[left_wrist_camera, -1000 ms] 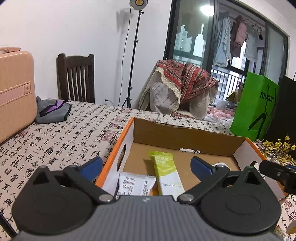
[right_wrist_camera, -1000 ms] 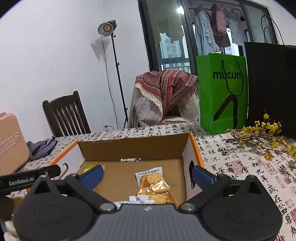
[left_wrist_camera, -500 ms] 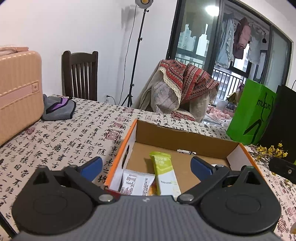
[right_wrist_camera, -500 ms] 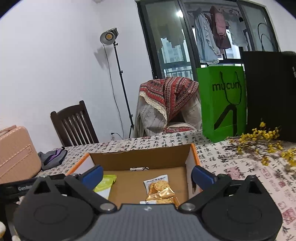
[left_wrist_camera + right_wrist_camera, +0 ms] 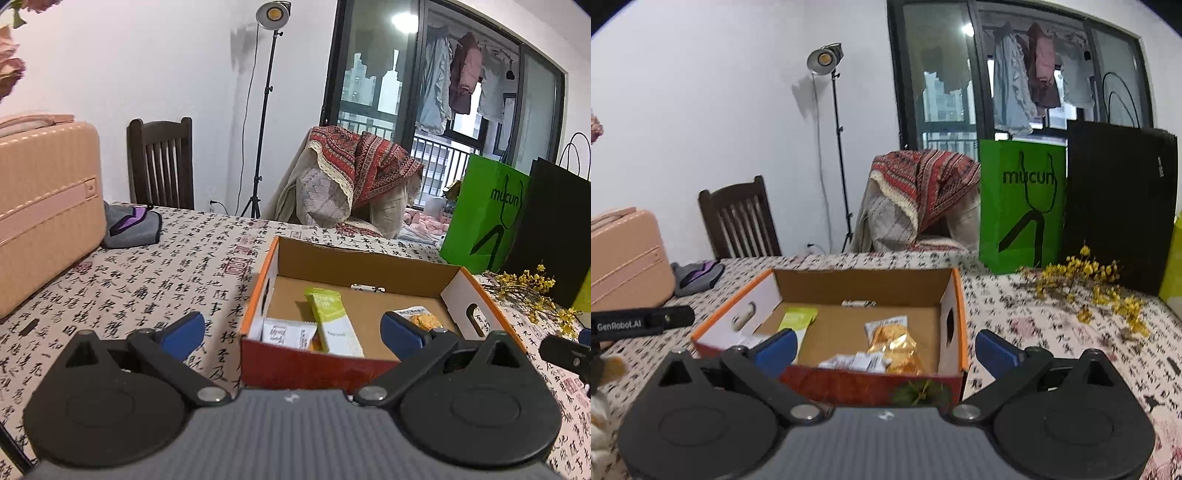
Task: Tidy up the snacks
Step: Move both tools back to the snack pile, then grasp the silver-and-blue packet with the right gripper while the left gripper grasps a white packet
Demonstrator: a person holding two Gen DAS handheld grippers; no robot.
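An open cardboard box [image 5: 354, 264] with orange rims and a red front wall [image 5: 864, 386] sits on the calligraphy-print tablecloth. Inside lie a green snack bar [image 5: 332, 319], a white packet [image 5: 288, 332] and a yellow cracker packet [image 5: 894, 339]; the green bar [image 5: 798, 319] also shows from the right. My left gripper [image 5: 291, 330] hangs open in front of and above the box's near wall, holding nothing. My right gripper [image 5: 884, 347] is open too, just before the box's front wall, with nothing between its fingers.
A pink suitcase [image 5: 44, 210] and a grey pouch [image 5: 129, 229] stand at the left. A green bag [image 5: 1021, 206], a black bag [image 5: 1119, 206] and yellow dried flowers [image 5: 1089, 284] fill the right. Beyond the table are a wooden chair [image 5: 162, 162] and a lamp stand [image 5: 262, 110].
Both grippers have pulled back and risen away from the box, so its red front wall now shows. Both stay open and empty.
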